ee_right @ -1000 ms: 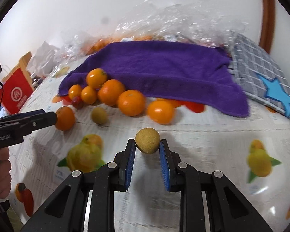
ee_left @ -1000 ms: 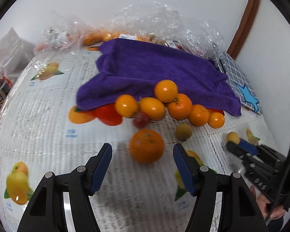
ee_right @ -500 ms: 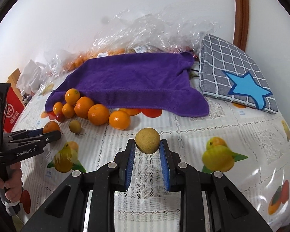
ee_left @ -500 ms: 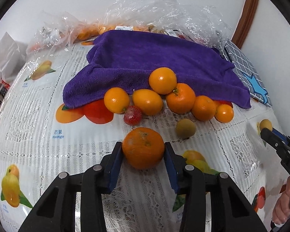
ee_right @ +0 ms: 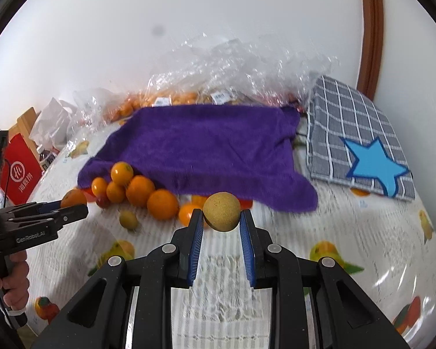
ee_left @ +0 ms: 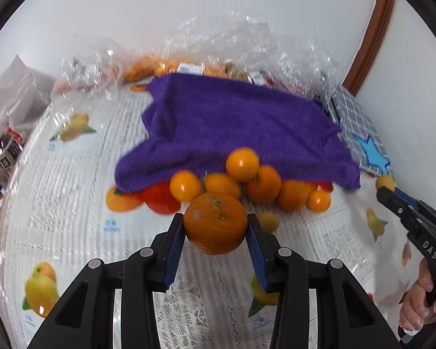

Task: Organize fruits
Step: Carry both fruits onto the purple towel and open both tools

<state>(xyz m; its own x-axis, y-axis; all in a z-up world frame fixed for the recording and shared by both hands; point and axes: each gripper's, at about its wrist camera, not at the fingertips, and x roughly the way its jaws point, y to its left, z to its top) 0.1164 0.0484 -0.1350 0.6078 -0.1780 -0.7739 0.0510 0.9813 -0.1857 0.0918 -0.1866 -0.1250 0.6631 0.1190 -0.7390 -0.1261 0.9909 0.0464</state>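
Note:
My left gripper is shut on a large orange and holds it above the tablecloth. My right gripper is shut on a small tan round fruit, also lifted. A pile of oranges lies along the front edge of a purple towel. A small yellow-green fruit lies loose in front of the pile, and a small red fruit sits at its left end. The right gripper shows at the right of the left wrist view; the left gripper shows at the left of the right wrist view.
A fruit-printed lace tablecloth covers the table. Clear plastic bags of fruit lie behind the towel against the wall. A grey checked cloth with a blue star lies to the right. A red box and bottles stand at the left.
My left gripper closed on the large orange and lifted it off the tablecloth. My right gripper kept hold of the tan fruit and rose, swinging to face the towel.

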